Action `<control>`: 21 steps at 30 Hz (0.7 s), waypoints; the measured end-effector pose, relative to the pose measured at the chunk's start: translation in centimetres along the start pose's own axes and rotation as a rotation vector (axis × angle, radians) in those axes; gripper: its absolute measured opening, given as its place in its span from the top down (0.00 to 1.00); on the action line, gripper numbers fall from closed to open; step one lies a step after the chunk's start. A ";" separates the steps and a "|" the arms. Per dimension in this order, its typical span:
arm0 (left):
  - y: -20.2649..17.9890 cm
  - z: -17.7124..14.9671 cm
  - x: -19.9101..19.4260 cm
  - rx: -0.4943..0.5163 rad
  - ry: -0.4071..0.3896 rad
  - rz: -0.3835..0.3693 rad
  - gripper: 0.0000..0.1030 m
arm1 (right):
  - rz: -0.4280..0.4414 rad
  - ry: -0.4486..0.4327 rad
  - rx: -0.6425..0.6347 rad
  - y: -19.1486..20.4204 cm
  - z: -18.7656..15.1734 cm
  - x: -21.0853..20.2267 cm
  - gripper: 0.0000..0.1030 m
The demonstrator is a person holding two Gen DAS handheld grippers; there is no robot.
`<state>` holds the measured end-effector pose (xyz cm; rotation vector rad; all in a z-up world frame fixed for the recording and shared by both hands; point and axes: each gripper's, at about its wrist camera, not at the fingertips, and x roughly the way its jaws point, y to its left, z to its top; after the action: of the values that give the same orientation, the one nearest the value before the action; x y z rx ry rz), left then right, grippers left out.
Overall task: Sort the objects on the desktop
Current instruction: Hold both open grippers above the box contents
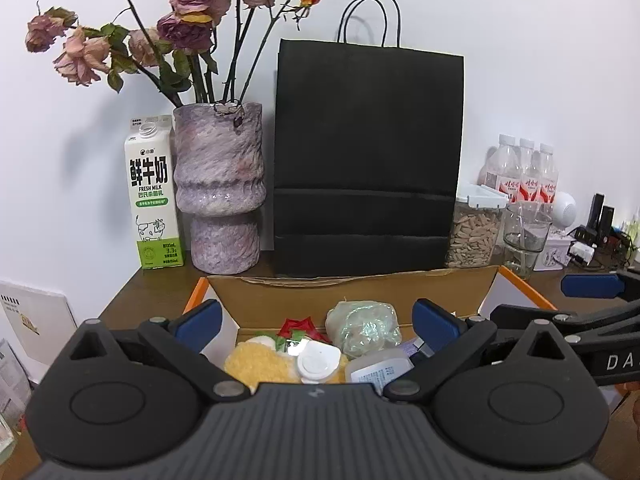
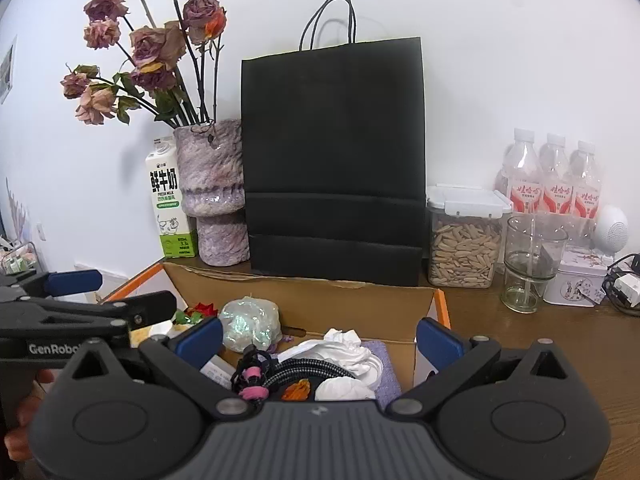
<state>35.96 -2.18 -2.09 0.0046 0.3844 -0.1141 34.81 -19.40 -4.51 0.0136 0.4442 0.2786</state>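
An open cardboard box [image 1: 352, 292] with orange flap edges sits on the brown desk, full of small items. In the left wrist view I see a yellow fuzzy item [image 1: 260, 362], a white round cap [image 1: 318, 362], a red flower [image 1: 298, 328] and a shiny wrapped bundle [image 1: 362, 328]. In the right wrist view [image 2: 360, 300] the box holds the bundle [image 2: 250, 322], crumpled white tissue [image 2: 340, 354], a braided black cable with pink ties [image 2: 276, 376] and an orange piece [image 2: 298, 390]. My left gripper [image 1: 318, 322] is open and empty over the box. My right gripper [image 2: 320, 334] is open and empty over it too.
Behind the box stand a milk carton [image 1: 154, 196], a purple vase of dried roses [image 1: 220, 188], a black paper bag [image 1: 366, 160], a jar of seeds [image 2: 464, 236], a glass [image 2: 528, 264], three water bottles [image 2: 554, 178] and a white tin [image 2: 580, 280].
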 end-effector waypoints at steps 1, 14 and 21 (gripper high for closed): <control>0.1 0.0 0.0 -0.006 -0.001 -0.001 0.00 | -0.003 0.001 -0.002 0.0 0.0 -0.1 0.00; 0.1 -0.3 -1.0 -0.014 -0.002 -0.001 0.00 | -0.010 -0.006 -0.027 0.6 0.0 -1.0 0.00; 0.1 -0.9 -2.6 -0.021 -0.003 0.001 0.00 | -0.023 -0.018 -0.054 1.2 -0.4 -2.3 0.00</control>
<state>33.24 -1.73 -1.90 -0.0165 0.3828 -0.1088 32.30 -18.86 -3.76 -0.0414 0.4187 0.2671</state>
